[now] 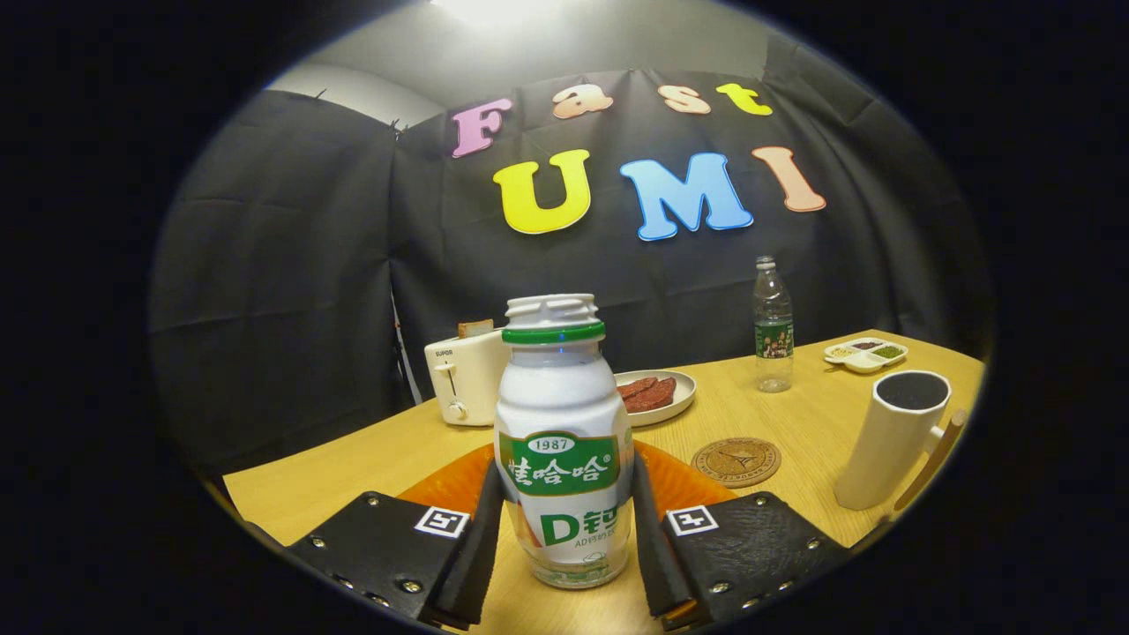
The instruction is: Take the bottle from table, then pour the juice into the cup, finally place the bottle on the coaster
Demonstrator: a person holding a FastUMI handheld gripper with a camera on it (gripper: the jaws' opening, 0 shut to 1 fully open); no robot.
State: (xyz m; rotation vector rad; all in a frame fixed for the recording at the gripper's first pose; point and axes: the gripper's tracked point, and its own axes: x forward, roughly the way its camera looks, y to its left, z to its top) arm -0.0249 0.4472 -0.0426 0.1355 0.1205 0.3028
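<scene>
The bottle [564,441] stands upright on the table [776,423], between the fingers of the gripper [564,538]. The fingers flank its lower body closely; whether both press on it I cannot tell. An orange plate [679,485] lies just behind the bottle. The coaster [736,461] sits to the right, and the cup [893,437] farther right. Far back are a toaster [463,379], a dish of meat [657,395], a water bottle [773,326] and a small tray [866,354].

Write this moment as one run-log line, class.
phase: grasp | gripper: shut on bottle | bottle: upright on table | cup: right | coaster: bare
</scene>
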